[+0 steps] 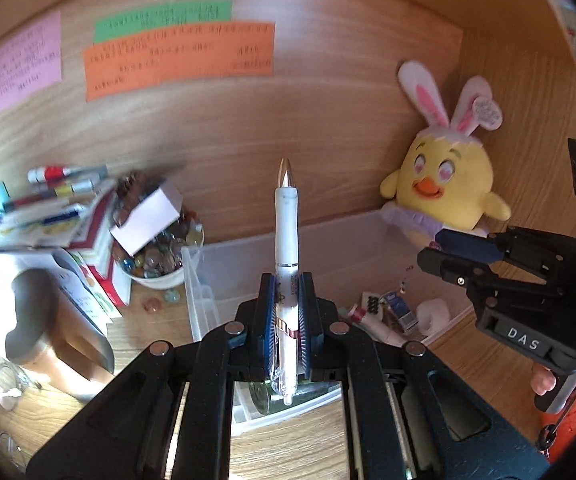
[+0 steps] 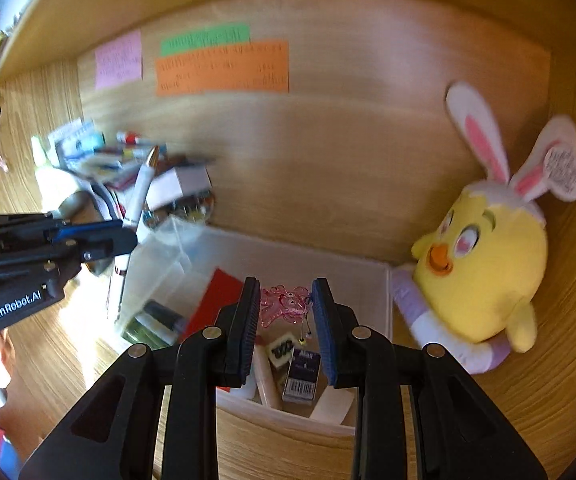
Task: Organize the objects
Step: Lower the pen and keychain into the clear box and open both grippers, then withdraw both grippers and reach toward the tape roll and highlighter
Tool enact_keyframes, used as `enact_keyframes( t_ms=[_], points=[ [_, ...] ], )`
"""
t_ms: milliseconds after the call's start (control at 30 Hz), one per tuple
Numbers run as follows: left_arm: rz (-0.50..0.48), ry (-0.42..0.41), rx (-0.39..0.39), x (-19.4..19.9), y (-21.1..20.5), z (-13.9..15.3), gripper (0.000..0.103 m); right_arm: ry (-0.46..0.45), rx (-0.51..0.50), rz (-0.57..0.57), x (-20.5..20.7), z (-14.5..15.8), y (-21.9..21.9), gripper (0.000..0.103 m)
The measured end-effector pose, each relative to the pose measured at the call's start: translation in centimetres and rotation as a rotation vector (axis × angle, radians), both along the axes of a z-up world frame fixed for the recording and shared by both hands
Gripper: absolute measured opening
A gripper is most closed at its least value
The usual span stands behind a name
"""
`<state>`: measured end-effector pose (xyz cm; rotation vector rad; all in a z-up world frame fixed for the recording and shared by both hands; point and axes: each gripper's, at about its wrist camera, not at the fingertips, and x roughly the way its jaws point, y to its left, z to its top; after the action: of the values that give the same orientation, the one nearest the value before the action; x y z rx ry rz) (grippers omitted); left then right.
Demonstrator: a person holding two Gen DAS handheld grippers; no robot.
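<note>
My left gripper is shut on a white pen with a metal tip, held upright above the near edge of a clear plastic bin. The pen and left gripper also show in the right wrist view, left of the bin. My right gripper is open and empty, hovering over the bin, which holds a pink trinket, an eraser box and other small items. The right gripper also shows in the left wrist view.
A yellow chick plush with bunny ears sits in the right corner. A bowl of marbles, a white box and stacked books with pens crowd the left. Coloured notes hang on the wooden back wall.
</note>
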<state>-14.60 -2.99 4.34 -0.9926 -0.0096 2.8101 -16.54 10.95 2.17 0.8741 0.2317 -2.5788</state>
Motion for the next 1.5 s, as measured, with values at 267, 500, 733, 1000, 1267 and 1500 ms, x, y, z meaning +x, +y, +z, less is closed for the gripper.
enact_keyframes(
  t_ms=[267,500,733,1000,1267,1500],
  points=[
    [-0.03,-0.056,-0.019,-1.4,1.0,-2.2,0.01,-0.106,0.017,-0.001,-2.1,-3.6,-0.1,0.024],
    [-0.061,-0.092,-0.02,-2.0,1.8,-3.5,0.01,-0.172,0.029,-0.001,-3.4,-5.6,-0.2,0.024],
    [-0.08,-0.135,-0.014,-2.2,2.2,-4.5,0.01,-0.19,0.022,-0.006,-3.8,-6.3,-0.4,0.025],
    [-0.088,-0.109,-0.033,-1.3,2.5,-3.9,0.031,-0.186,0.031,-0.008,-3.5,-6.0,-0.4,0.037],
    [-0.077,-0.08,-0.002,1.0,2.0,-2.0,0.082,-0.136,0.003,-0.012,-1.9,-3.7,0.4,0.057],
    [-0.032,-0.055,-0.033,4.1,1.4,-0.9,0.093,-0.094,-0.004,0.0,1.9,-2.5,1.5,0.066]
  ],
)
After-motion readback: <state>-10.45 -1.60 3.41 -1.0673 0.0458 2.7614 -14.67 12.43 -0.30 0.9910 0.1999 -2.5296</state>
